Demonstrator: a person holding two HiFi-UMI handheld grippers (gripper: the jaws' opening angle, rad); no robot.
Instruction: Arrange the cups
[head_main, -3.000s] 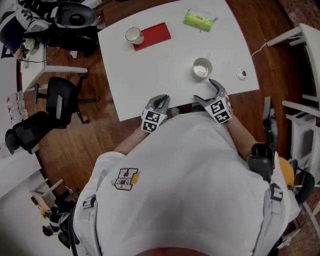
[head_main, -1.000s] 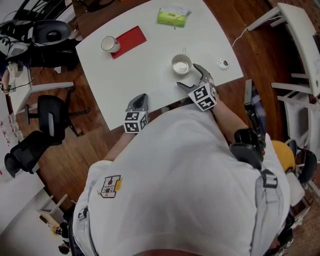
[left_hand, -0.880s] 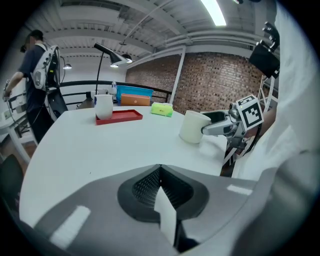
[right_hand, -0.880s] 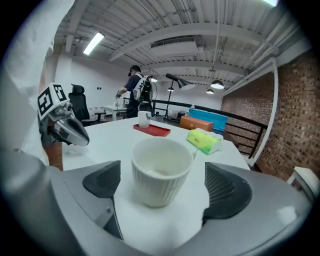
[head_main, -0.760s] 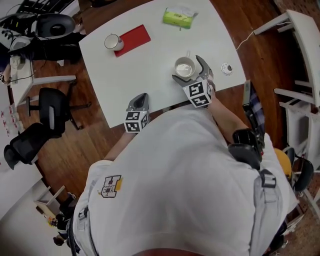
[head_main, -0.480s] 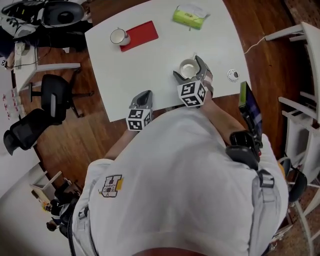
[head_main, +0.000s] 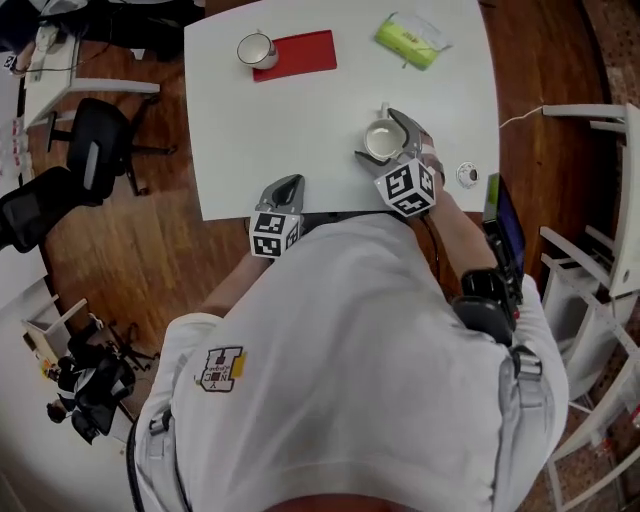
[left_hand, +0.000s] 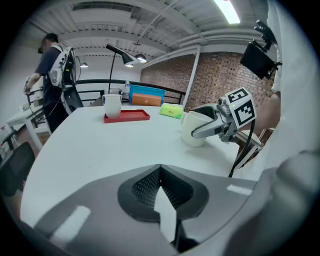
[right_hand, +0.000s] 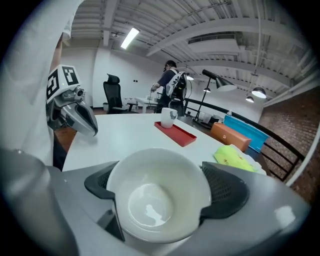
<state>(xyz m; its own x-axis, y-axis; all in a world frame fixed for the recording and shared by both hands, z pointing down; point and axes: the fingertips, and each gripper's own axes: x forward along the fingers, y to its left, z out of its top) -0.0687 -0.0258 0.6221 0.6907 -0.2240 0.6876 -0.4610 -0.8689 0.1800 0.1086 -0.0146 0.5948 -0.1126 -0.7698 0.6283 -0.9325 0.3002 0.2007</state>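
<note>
— Where's the cup (right_hand: 159, 197)?
— Toward the right of the desk's (head_main: 300, 130) near edge, between my right gripper's (head_main: 379, 134) jaws, which have just been opening and stand wide apart
— Pads touching it?
— Hard to tell. That gripper's view shows the cup's empty inside but hides the handle (head_main: 384, 106); the head view shows it pointing to the far edge. My left gripper's (head_main: 283, 190) jaws are together, empty
</note>
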